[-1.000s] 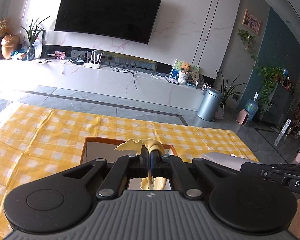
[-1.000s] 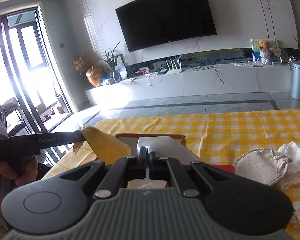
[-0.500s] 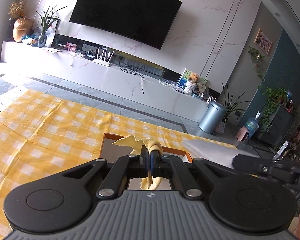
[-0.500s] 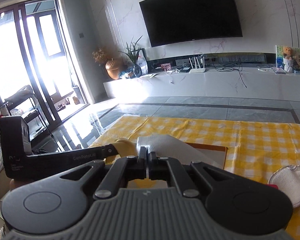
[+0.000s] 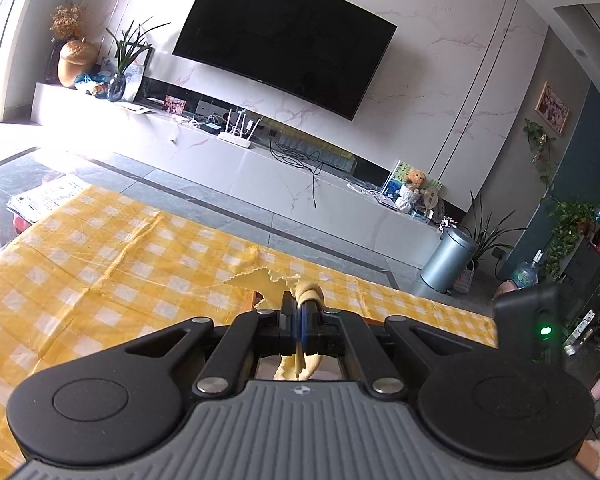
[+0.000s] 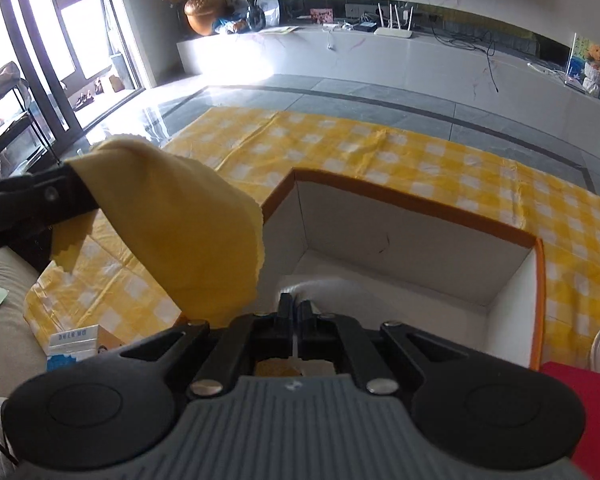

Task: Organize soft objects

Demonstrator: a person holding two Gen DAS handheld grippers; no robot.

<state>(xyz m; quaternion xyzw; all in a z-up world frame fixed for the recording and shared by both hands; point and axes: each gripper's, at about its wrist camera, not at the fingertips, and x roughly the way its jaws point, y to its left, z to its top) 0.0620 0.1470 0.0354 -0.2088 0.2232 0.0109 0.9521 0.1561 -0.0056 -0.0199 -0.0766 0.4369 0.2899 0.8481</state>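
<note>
Yellow-checked tablecloth [image 6: 440, 160] is carrying the orange-rimmed box [image 6: 420, 204]; we're hanging the yellow cloth [image 6: 188, 232] at its left edge, left gripper [image 5: 300, 312] clamped on a bunched corner. Right gripper [image 6: 294, 312], fingers together, is pinching a white cloth [image 6: 340, 292] w/ it lying inside the box. Risk, imo: yellow cloth draping outside the rim on release. Small carton [image 6: 80, 344] has blue print, unreadable.

The left hand-held gripper [image 5: 300, 312] points slightly downward, its jaws pressed together on a yellow cloth [image 5: 268, 282] bunched between the fingertips. In the right wrist view it reaches in from the left edge, with the cloth draped from its tip. The right hand-held gripper [image 6: 294, 308] tilts steeply downward, jaws closed, white fabric [image 6: 320, 288] just ahead of its tips.
</note>
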